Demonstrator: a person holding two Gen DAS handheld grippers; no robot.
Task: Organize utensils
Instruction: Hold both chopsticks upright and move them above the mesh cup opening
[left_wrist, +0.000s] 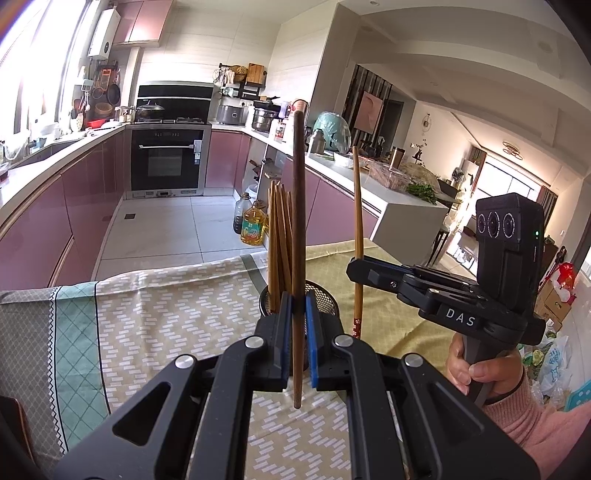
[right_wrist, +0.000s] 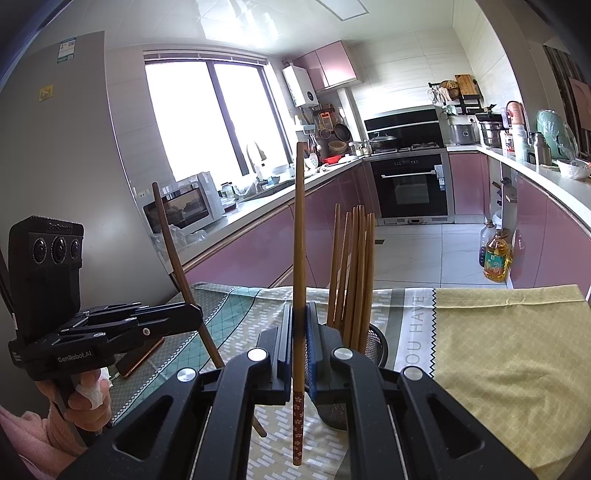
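home kitchen, oven (left_wrist: 167, 158), pink cabinets (left_wrist: 74, 206)

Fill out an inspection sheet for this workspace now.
Surface: table under a patterned tablecloth.
Job's things: black mesh holder with a bunch of chopsticks standing in it.
Clutter: dark flat object on the cloth, identity unclear.
Grippers: left tool shut on a dark chopstick; right tool shut on a flower-patterned chopstick.
Cables: nothing seen.
Surroundings: kitchen, oven, oil bottle on the floor.
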